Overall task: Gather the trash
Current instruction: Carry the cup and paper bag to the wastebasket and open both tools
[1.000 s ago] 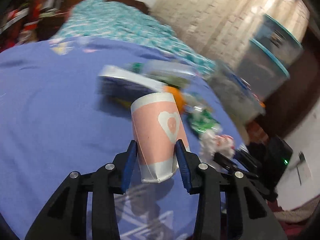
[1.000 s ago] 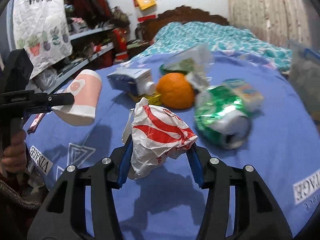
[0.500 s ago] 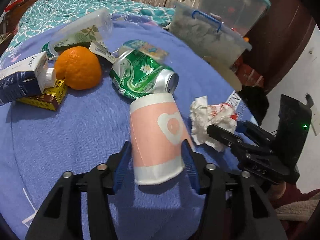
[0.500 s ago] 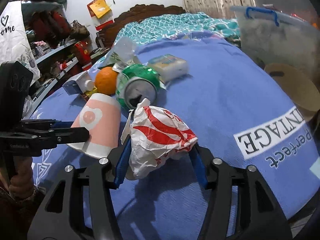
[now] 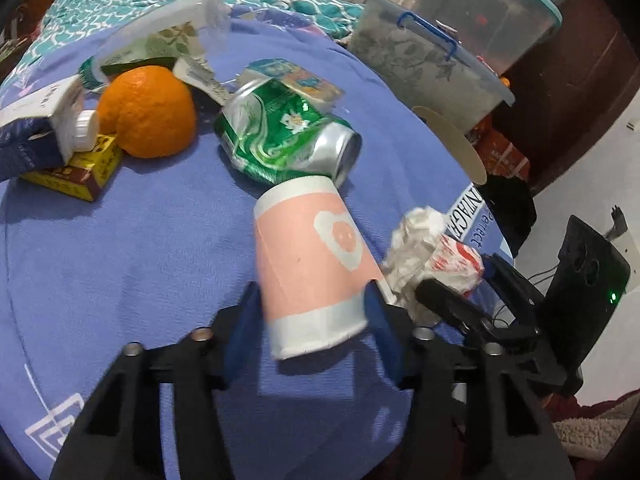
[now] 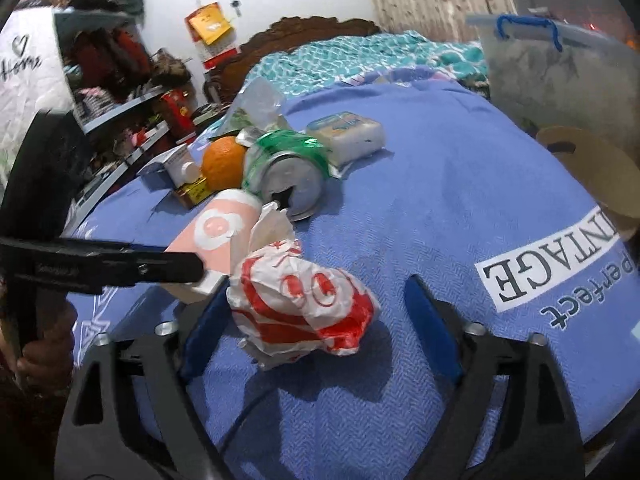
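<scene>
My left gripper has its jaws spread a little wider than the pink paper cup between them; the cup is tilted and only loosely touching the pads. The cup also shows in the right wrist view. My right gripper is open wide. The crumpled red-and-white wrapper sits between its fingers, touching the left one, apart from the right. The wrapper shows in the left wrist view beside the cup.
On the purple bedspread lie a crushed green can, an orange, a carton, a yellow box and a plastic bag. Storage tubs and a cardboard disc stand at the bed's right edge.
Both grippers have opened: the right jaws spread wide off the wrapper, the left jaws loosened around the cup, which has tipped. Both grippers have come closer together near the bed's front edge.
</scene>
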A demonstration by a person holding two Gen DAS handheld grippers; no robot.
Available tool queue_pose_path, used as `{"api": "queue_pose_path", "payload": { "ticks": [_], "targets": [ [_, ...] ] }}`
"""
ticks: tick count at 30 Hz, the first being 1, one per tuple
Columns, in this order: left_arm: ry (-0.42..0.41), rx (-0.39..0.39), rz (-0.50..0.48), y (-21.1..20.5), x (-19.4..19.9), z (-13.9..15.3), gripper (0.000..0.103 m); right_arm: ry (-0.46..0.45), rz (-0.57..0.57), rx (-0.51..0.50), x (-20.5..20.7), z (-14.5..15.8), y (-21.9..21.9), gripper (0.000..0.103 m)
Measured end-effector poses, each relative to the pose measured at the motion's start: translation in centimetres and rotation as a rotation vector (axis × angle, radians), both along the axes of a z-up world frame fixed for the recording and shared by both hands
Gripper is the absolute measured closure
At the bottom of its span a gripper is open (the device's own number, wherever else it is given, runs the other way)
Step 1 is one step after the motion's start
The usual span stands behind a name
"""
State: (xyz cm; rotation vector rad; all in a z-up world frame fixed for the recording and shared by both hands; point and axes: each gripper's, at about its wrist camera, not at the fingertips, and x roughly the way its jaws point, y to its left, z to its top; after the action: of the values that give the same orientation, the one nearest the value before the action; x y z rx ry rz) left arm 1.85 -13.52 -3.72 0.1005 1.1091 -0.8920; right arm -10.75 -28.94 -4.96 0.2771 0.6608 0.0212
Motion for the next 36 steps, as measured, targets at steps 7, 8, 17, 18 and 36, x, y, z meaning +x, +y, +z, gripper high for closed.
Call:
{"api": "queue_pose_path", "payload": {
  "ticks": [7, 8, 17, 18, 36],
  "targets": [
    [-0.047, -0.053, -0.134, -3.3, -1.9, 3.3, 0.065, -0.151, -0.133, 0.041, -2.3, 2.1, -4.3, 0.051],
    [-0.054, -0.055, -0.158, -4.5, -1.8, 3.8, 0.065, -0.148, -0.160, 0.063, -2.4, 1.9, -5.7, 0.051],
    [-0.134, -0.017, -0.364, -22.4, 0.2, 5.6, 0.062, -0.076, -0.518, 0.201, -3.5, 1.9, -21.2, 0.048],
    [-0.150, -0.006, -0.370, -24.7, 0.5, 5.5, 0.061, -0.064, -0.563, 0.206, -3.6, 1.9, -23.4, 0.047],
    [-0.123, -0.056, -0.308, -25.7, 1.7, 5.0, 0.019, -0.184, -0.642, 0.201, -4.3, 4.0, -27.0, 0.016]
  ]
}}
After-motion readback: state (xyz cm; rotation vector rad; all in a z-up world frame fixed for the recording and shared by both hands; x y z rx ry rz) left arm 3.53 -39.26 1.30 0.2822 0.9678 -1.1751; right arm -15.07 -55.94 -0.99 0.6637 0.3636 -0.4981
